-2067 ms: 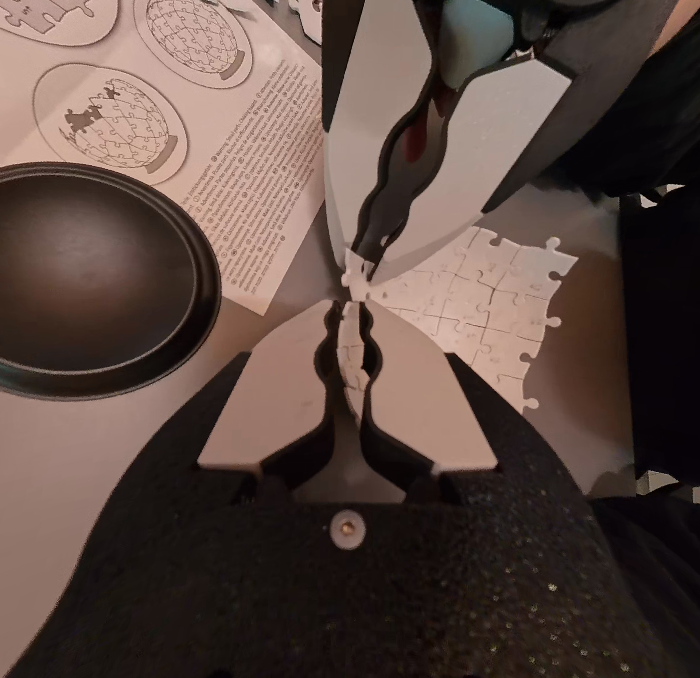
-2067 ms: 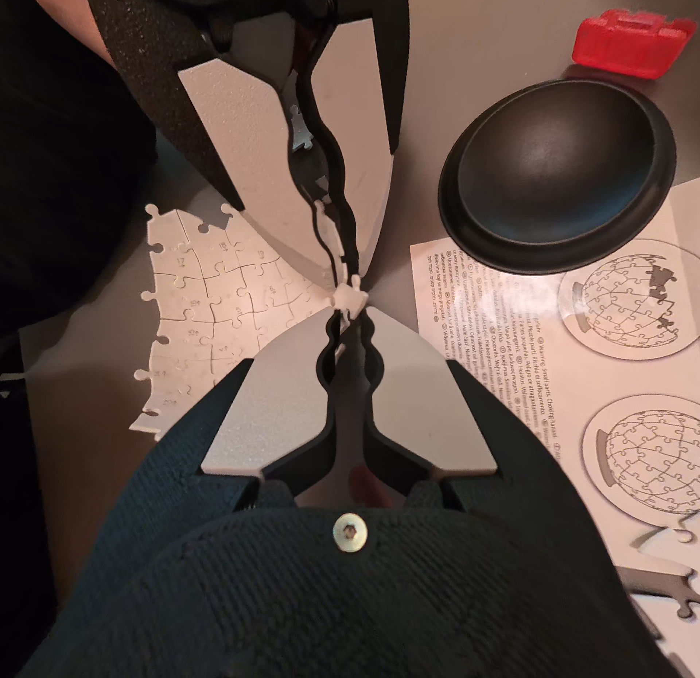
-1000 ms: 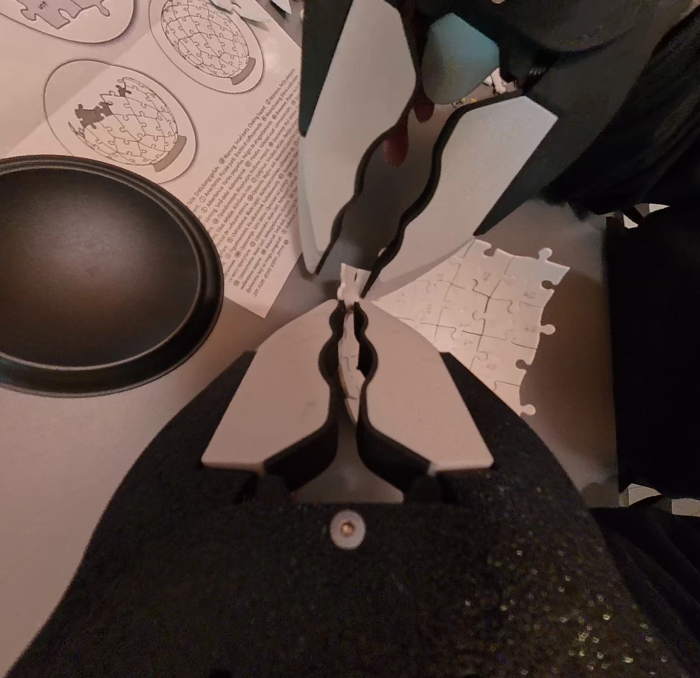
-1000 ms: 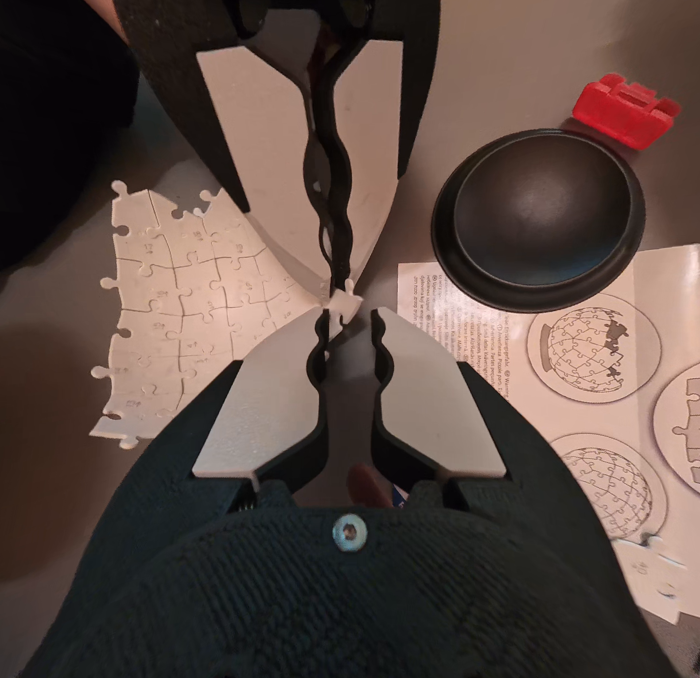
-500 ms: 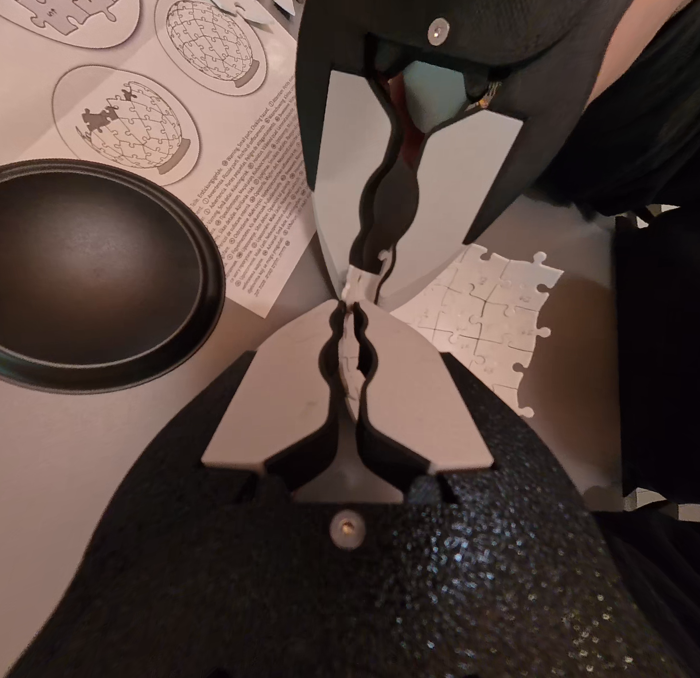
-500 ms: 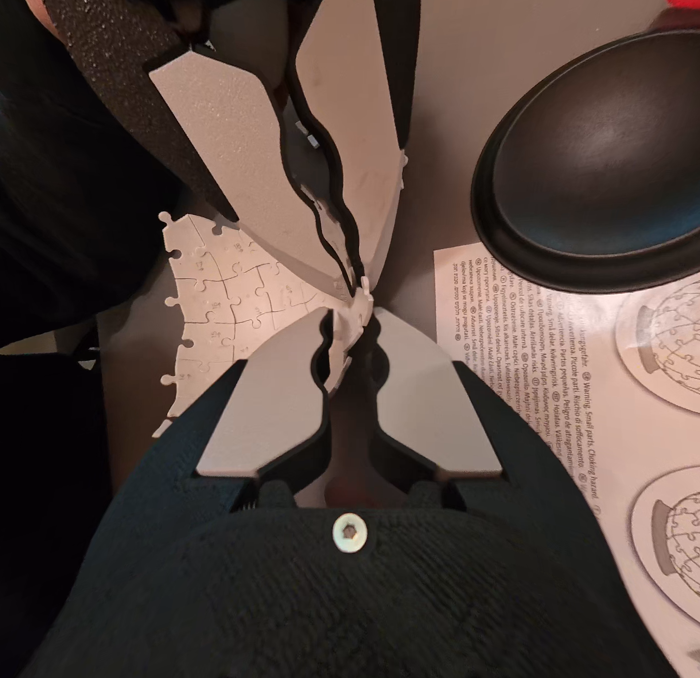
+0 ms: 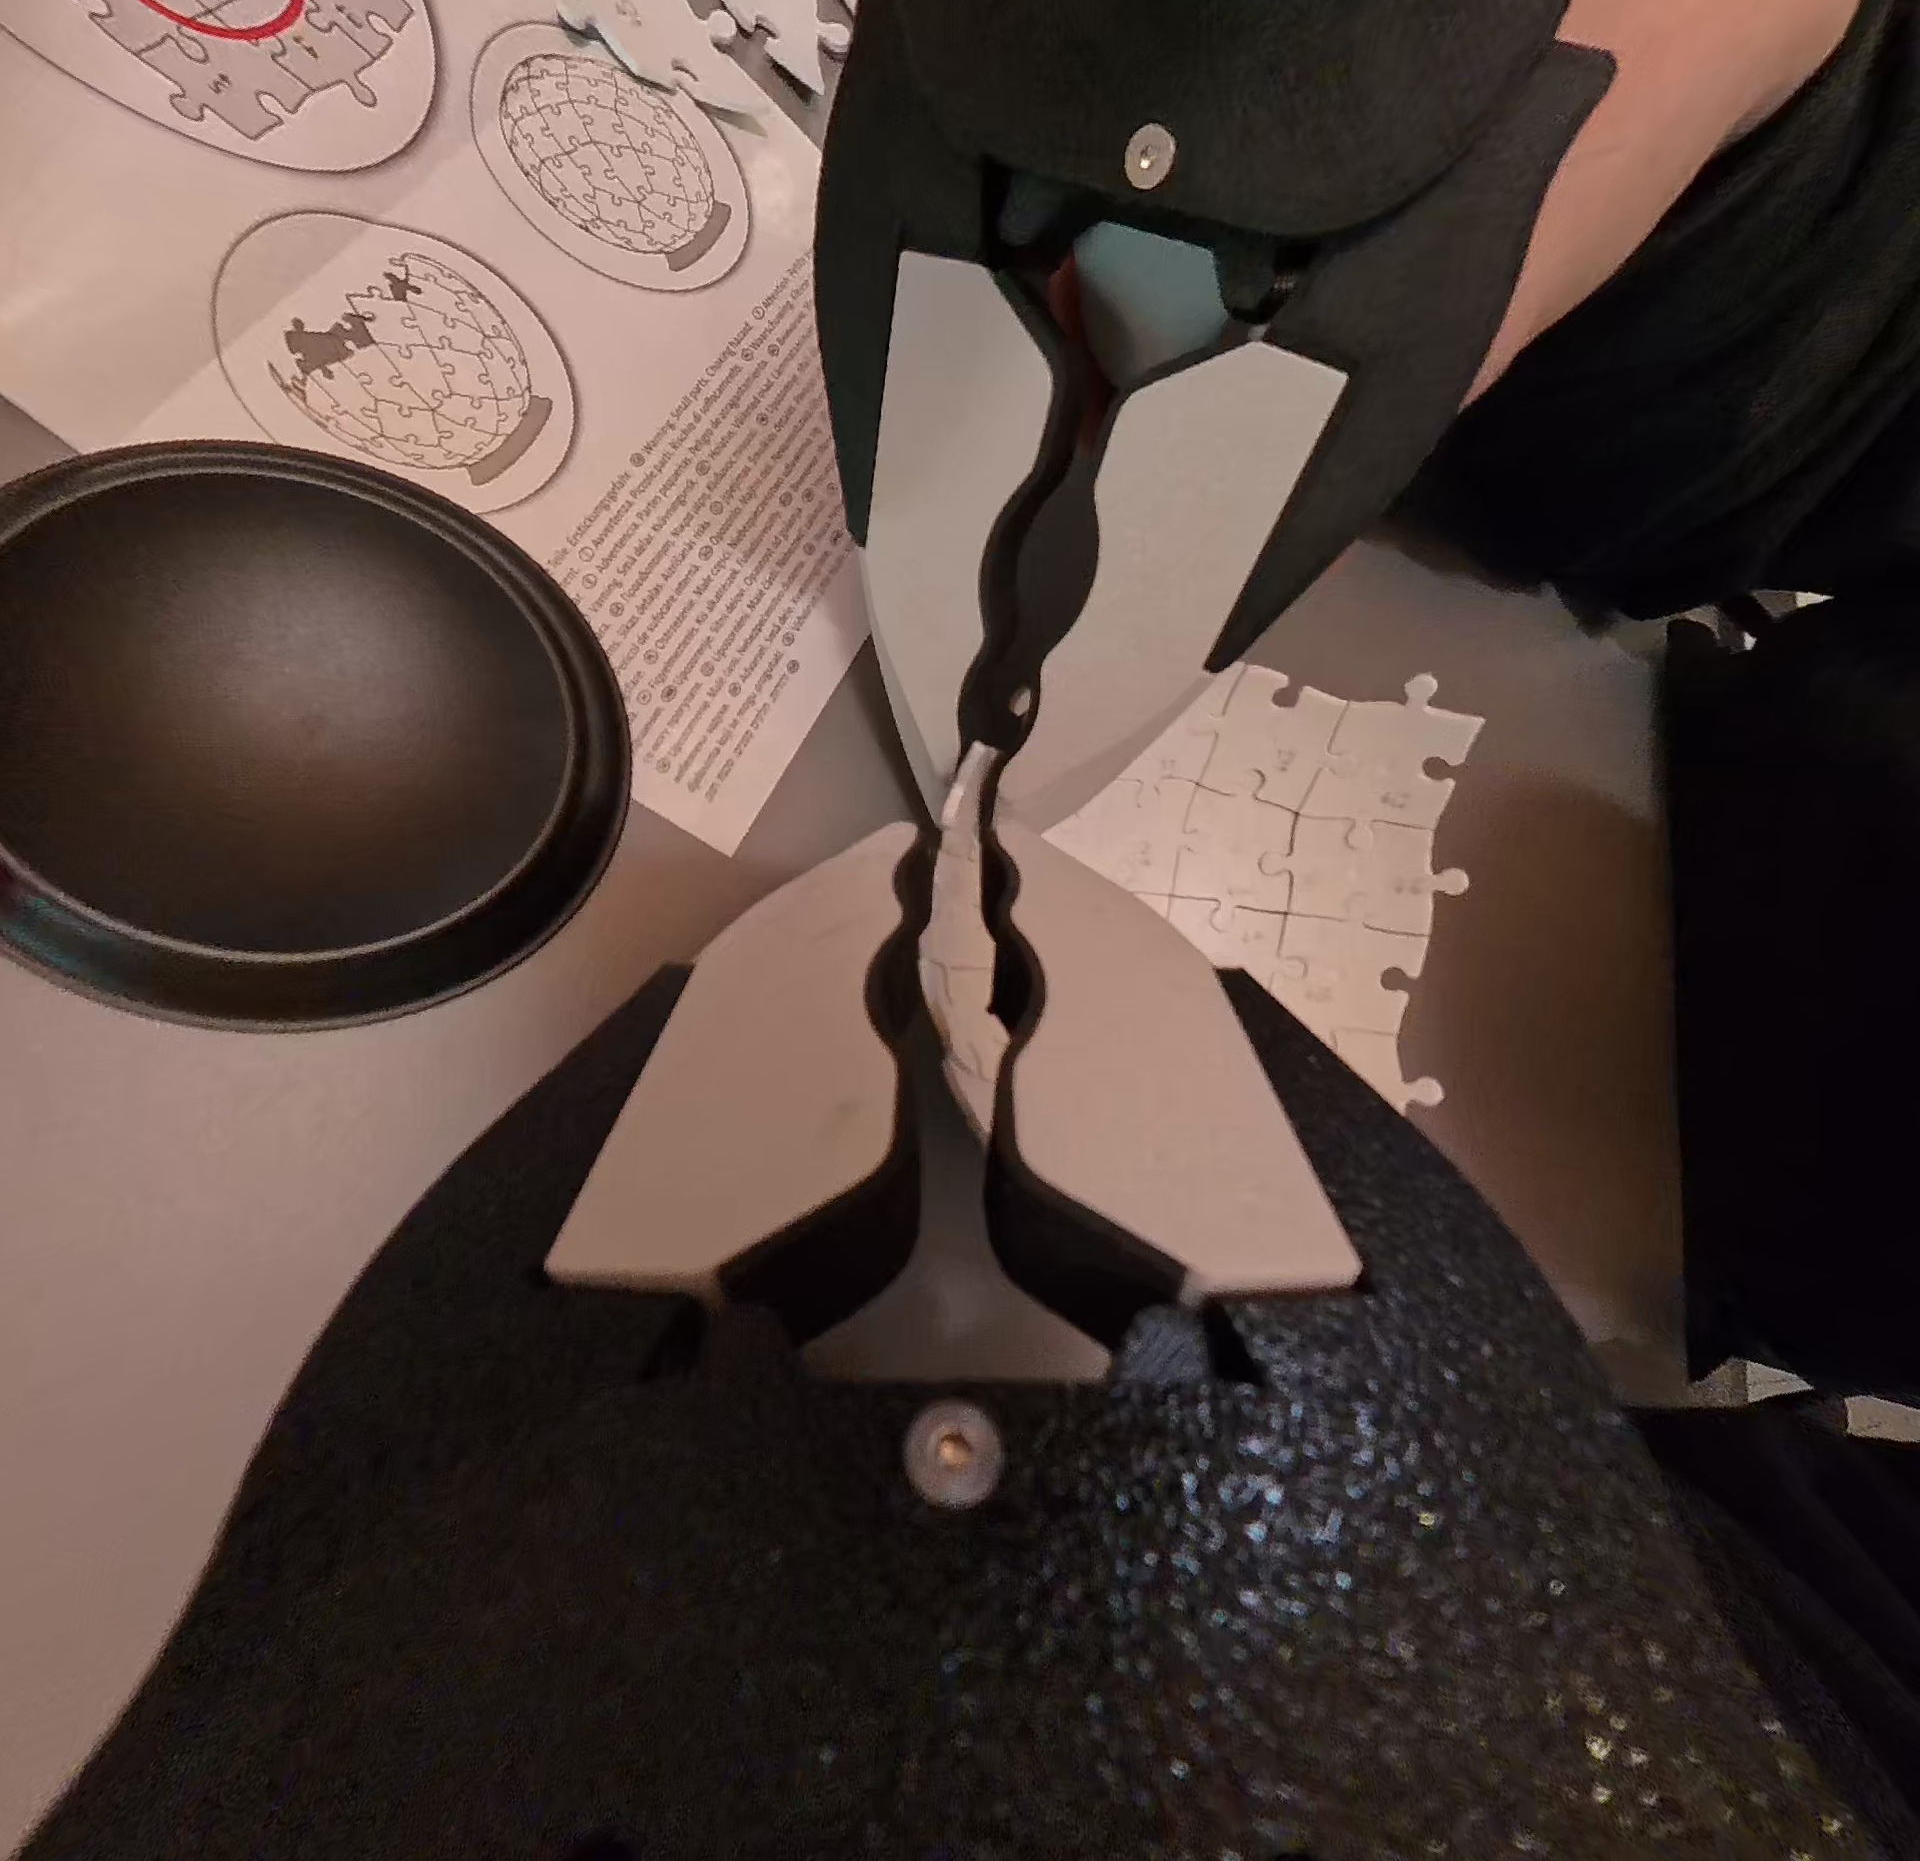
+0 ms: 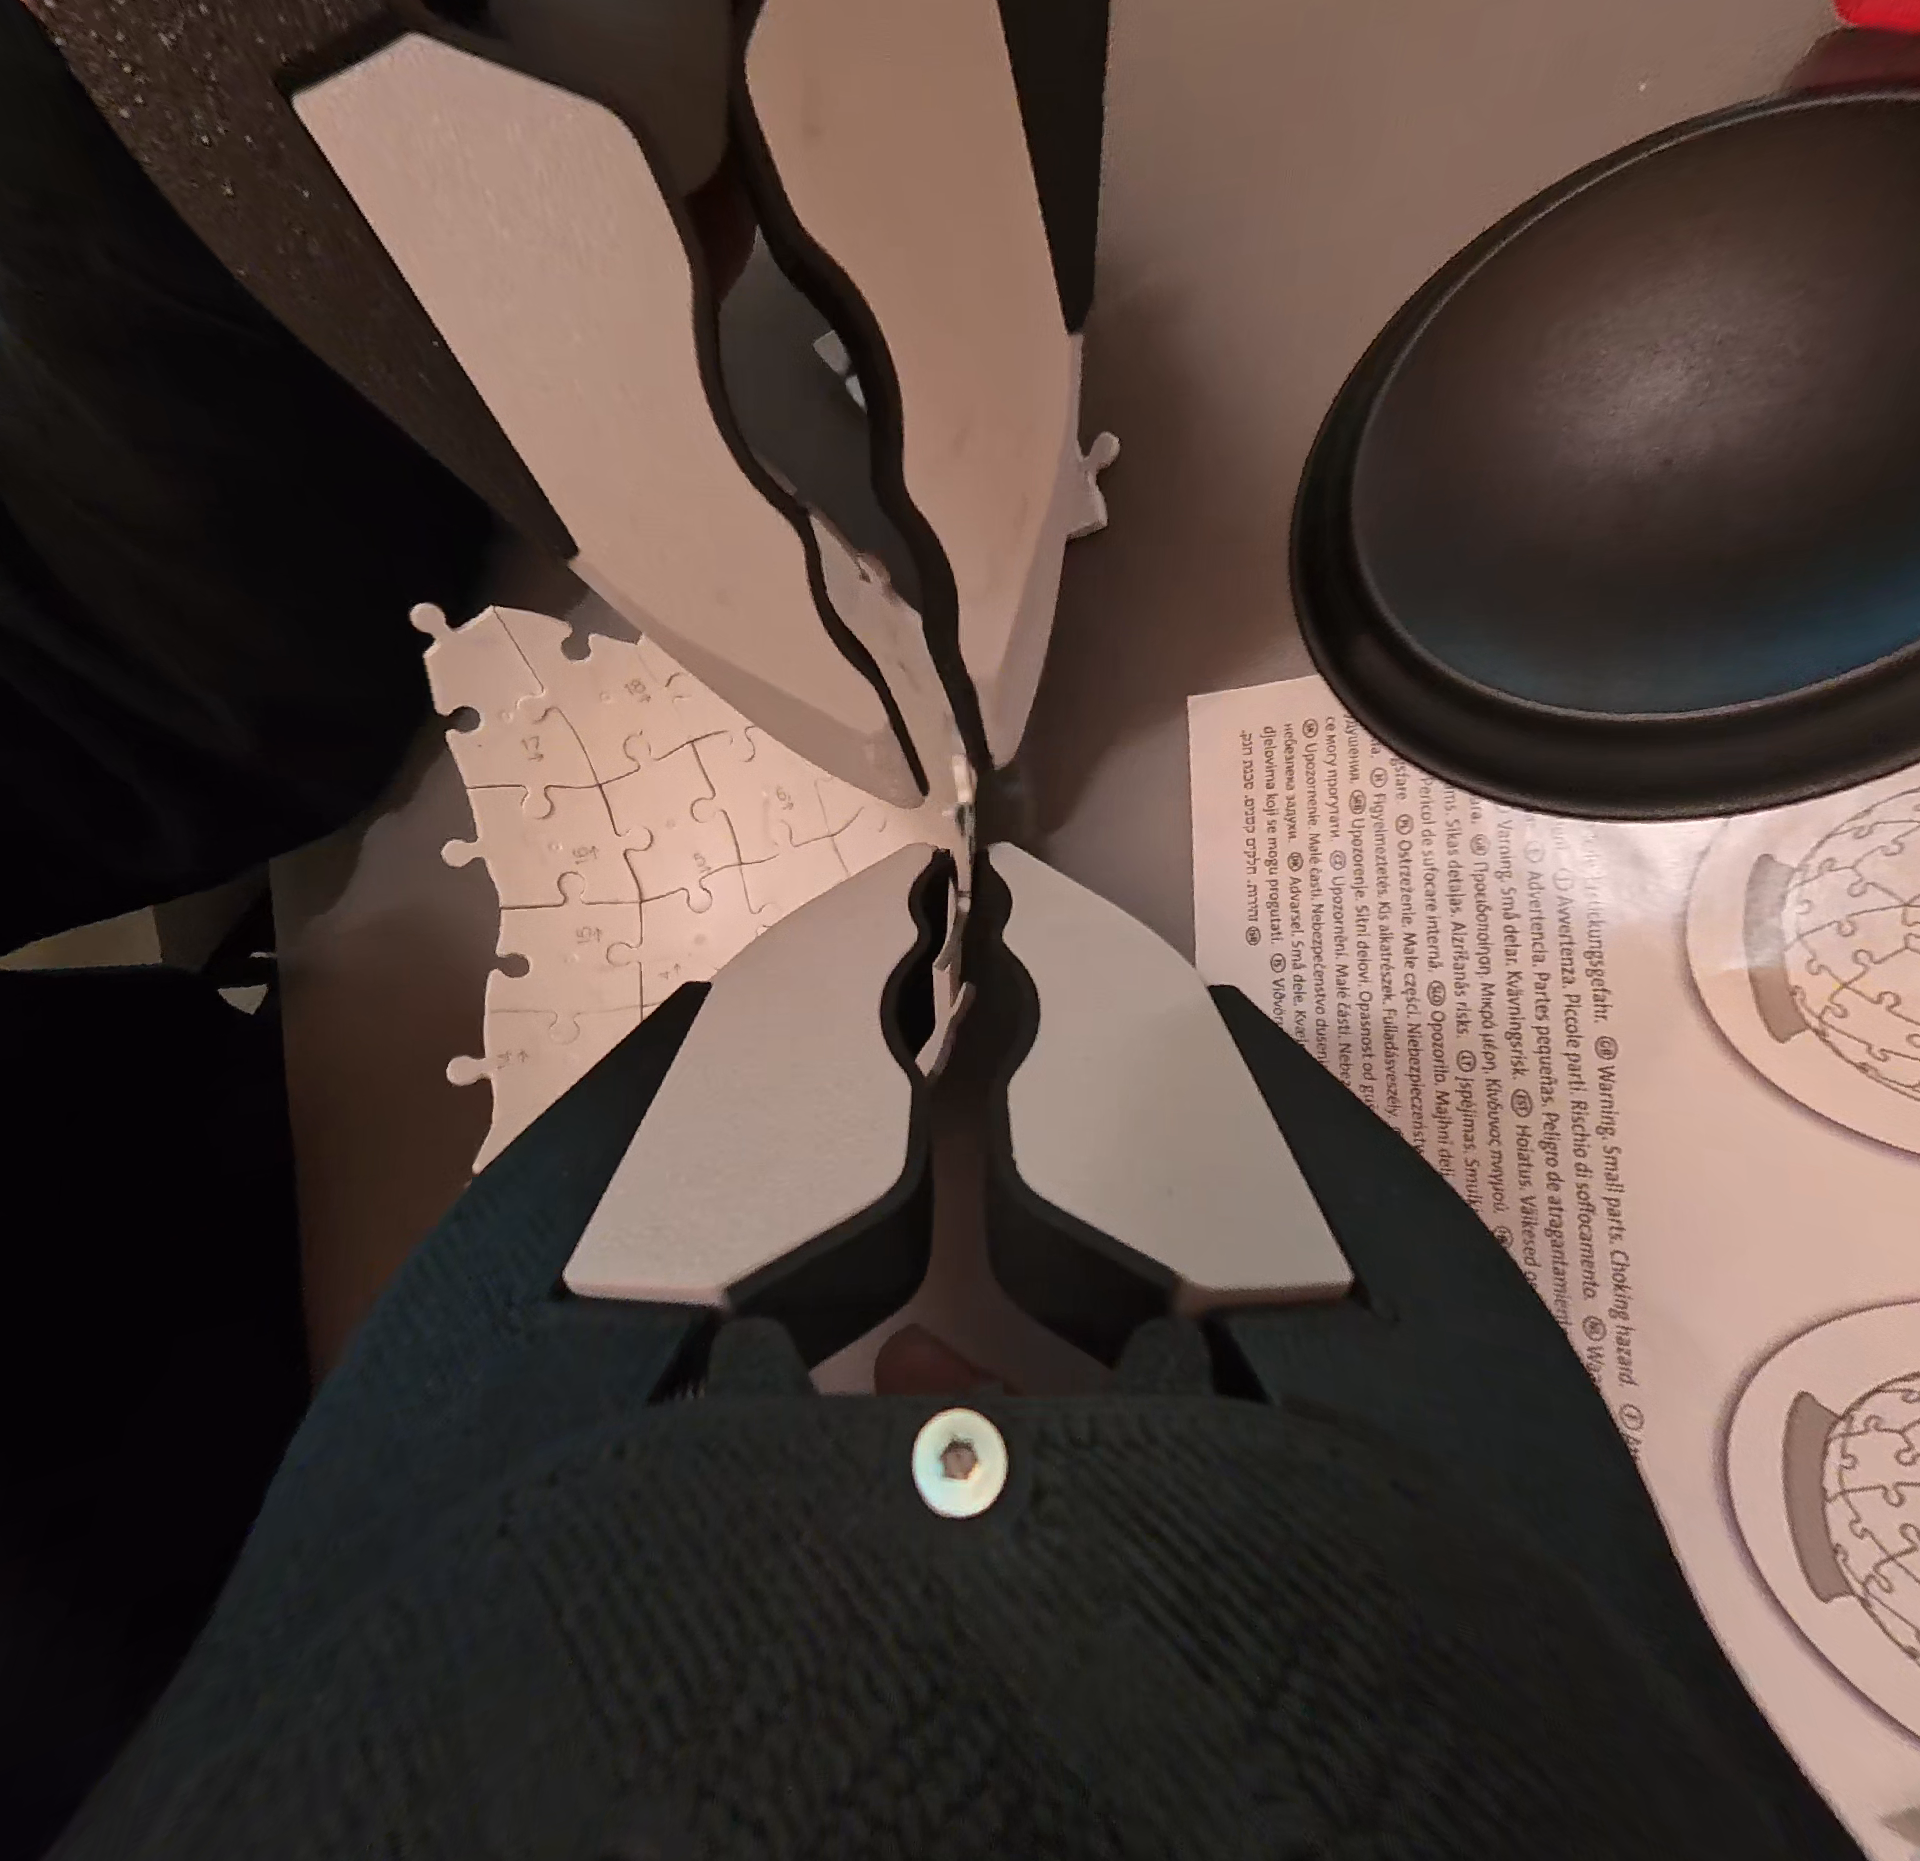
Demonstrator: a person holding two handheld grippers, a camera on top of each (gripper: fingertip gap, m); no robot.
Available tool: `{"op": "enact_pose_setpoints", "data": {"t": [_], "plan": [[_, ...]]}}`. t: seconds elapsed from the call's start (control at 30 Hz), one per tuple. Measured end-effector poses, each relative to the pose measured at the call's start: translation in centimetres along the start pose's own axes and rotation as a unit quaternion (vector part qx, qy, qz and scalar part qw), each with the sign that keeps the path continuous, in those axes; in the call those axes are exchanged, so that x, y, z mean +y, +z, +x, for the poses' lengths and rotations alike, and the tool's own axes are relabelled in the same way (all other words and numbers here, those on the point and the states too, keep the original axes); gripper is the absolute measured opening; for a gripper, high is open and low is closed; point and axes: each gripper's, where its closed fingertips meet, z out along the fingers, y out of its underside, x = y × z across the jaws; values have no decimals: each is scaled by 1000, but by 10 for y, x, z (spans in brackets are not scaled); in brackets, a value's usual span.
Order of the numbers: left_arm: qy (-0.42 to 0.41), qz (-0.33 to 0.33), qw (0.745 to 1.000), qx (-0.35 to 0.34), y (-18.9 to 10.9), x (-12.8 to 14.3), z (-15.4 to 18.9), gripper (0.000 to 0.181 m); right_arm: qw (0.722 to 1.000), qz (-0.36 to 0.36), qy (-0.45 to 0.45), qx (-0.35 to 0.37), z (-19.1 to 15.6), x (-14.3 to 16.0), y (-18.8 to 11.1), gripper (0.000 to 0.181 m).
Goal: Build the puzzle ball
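Observation:
A white, curved, assembled puzzle section (image 7: 1299, 855) lies partly on the grey table and rises at its near edge. My left gripper (image 7: 956, 845) is shut on that edge. My right gripper (image 7: 987, 751) comes in from the opposite side, tip to tip with the left, and is shut on a single white puzzle piece (image 7: 964, 783) held edge-on against the section's edge. In the right wrist view my right gripper (image 8: 966, 861) grips the piece (image 8: 948, 954), the left gripper (image 8: 951, 762) is above it, and the section (image 8: 623, 835) spreads to the left.
A black dish-shaped stand (image 7: 281, 720) sits left of the grippers; it also shows in the right wrist view (image 8: 1621, 564). A printed instruction sheet (image 7: 707, 523) lies beside it. Loose white pieces (image 7: 665, 14) lie beyond the sheet. A person's dark sleeve (image 7: 1714, 357) fills the right side. Both grippers' tips are close together, under 4 cm apart.
The right gripper opened about a second ago and has shut again on the single piece. It now holds the piece edge-on at the section's edge. The left gripper has kept its grip.

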Motion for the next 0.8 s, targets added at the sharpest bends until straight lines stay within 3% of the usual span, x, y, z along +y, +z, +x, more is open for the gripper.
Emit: {"op": "enact_pose_setpoints", "data": {"t": [0.17, 0.5, 0.8], "plan": [[-12, -7, 1000, 1, -4, 5, 1, 9, 1000, 3, 1, -6, 0, 0, 1, 4], [-28, -4, 999, -23, -8, 4, -6, 33, 1000, 11, -17, -10, -3, -2, 0, 3], [6, -45, 998, -50, -12, 16, -4, 26, 999, 29, -15, -6, -2, -5, -4, 3]]}}
